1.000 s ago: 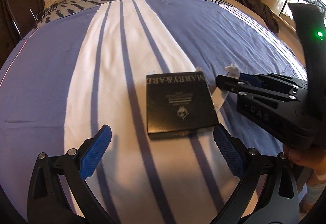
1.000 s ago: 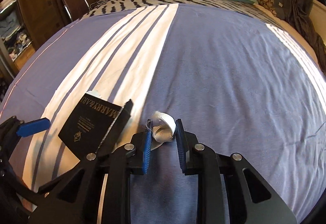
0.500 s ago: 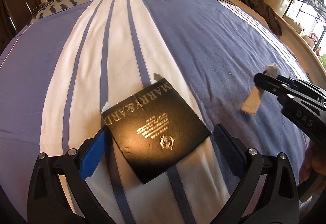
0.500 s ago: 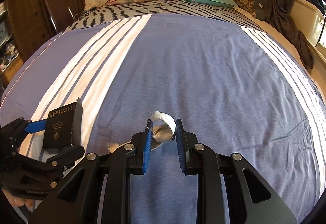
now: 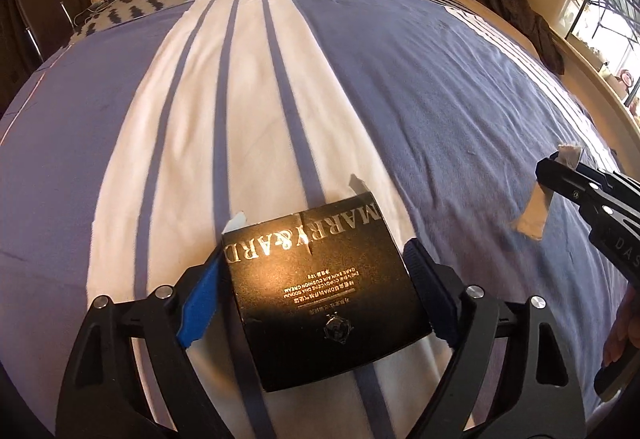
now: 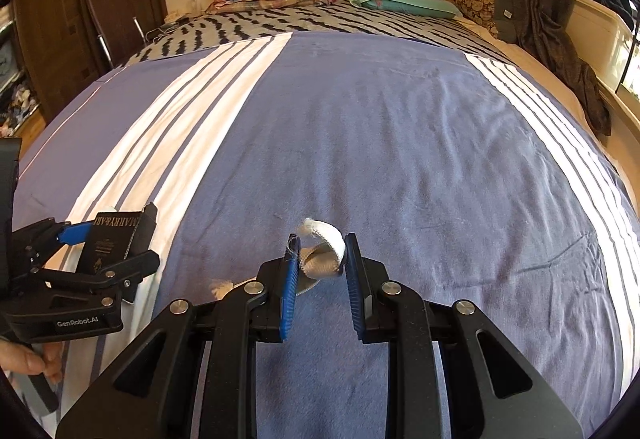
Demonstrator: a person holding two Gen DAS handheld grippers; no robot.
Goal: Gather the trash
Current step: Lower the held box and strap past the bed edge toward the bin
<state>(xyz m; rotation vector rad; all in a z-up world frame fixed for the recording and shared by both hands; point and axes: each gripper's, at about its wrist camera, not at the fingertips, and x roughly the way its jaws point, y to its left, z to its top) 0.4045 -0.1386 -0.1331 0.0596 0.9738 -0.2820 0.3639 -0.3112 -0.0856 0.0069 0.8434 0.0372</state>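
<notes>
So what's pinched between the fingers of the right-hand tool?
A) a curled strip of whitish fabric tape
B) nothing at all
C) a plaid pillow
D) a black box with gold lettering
A: in the right wrist view, the right gripper has its blue pads pressed against a curled strip of whitish fabric tape, lifted above the blue striped bedspread.
</notes>
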